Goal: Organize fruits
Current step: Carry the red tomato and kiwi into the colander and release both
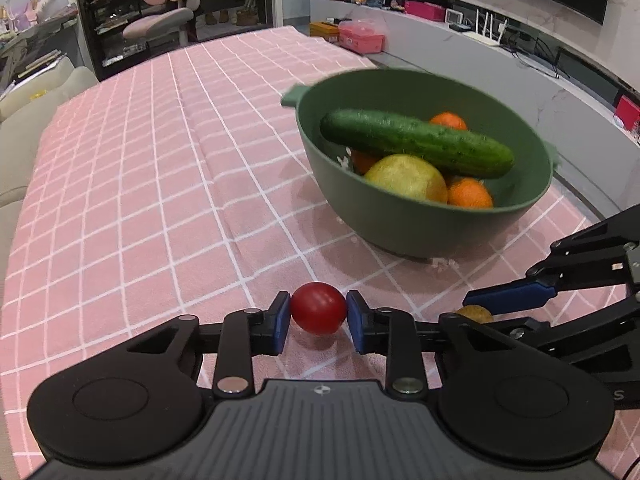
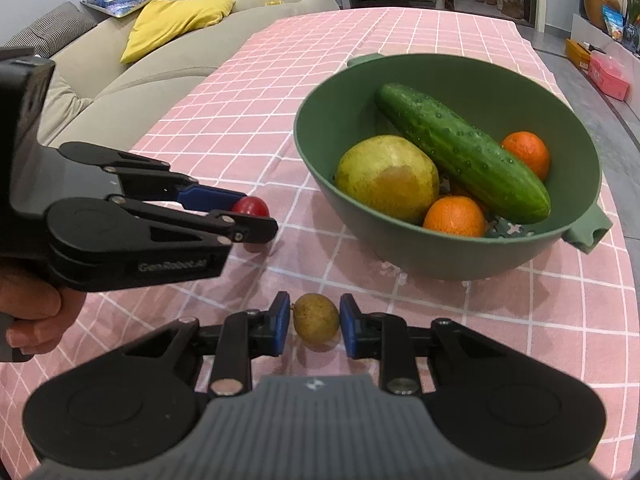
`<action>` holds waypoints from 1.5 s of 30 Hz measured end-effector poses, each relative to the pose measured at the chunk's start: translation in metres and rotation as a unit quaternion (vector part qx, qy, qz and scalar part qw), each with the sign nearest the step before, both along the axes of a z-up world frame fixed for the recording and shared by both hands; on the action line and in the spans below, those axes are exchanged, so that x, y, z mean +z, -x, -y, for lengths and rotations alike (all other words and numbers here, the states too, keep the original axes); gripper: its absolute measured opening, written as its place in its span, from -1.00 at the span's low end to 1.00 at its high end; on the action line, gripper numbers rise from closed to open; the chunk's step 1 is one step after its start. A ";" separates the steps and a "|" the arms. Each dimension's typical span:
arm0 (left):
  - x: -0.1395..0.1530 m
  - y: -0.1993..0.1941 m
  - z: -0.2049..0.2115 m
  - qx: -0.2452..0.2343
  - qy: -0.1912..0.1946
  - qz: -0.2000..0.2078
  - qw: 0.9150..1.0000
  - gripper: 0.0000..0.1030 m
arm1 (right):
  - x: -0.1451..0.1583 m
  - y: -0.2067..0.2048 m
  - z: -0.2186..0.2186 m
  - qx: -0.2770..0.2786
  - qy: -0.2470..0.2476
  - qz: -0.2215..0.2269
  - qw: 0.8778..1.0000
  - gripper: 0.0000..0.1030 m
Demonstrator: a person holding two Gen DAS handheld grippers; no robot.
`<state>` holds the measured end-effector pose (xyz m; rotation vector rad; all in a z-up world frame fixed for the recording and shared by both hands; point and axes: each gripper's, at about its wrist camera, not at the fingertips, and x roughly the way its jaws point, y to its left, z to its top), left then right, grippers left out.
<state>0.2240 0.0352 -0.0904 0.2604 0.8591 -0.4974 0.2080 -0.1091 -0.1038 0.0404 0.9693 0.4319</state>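
Pink checked tablecloth (image 1: 140, 200), sofa (image 2: 120, 68) far left. Green bowl (image 2: 460, 256) far right, holding 1 cucumber (image 2: 460, 152), pear, oranges. Near: left gripper (image 1: 318, 314) clamped on red tomato (image 1: 319, 308), soft, bruisable; right gripper (image 2: 316, 318) clamped on brown fruit (image 2: 316, 317), light, firm-looking. Both gripped at the widest part.

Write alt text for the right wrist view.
The right claw grips a small brownish-yellow round fruit on the pink checked tablecloth. Beyond it, a green plastic bowl holds produce; the left claw pinches a small red tomato.
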 end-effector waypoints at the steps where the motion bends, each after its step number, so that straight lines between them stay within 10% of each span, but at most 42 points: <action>1: 0.005 0.002 -0.002 0.003 0.003 0.004 1.000 -0.34 | 0.002 0.001 0.001 0.000 -0.002 0.000 1.000 -0.55; 24: 0.099 0.014 0.014 0.012 0.009 0.071 0.997 -0.34 | 0.106 -0.001 0.056 -0.048 -0.091 0.071 0.992 -0.55; 45: 0.059 -0.023 0.084 0.033 -0.045 0.058 0.997 -0.34 | 0.084 -0.079 0.093 -0.119 -0.135 0.016 0.984 -0.55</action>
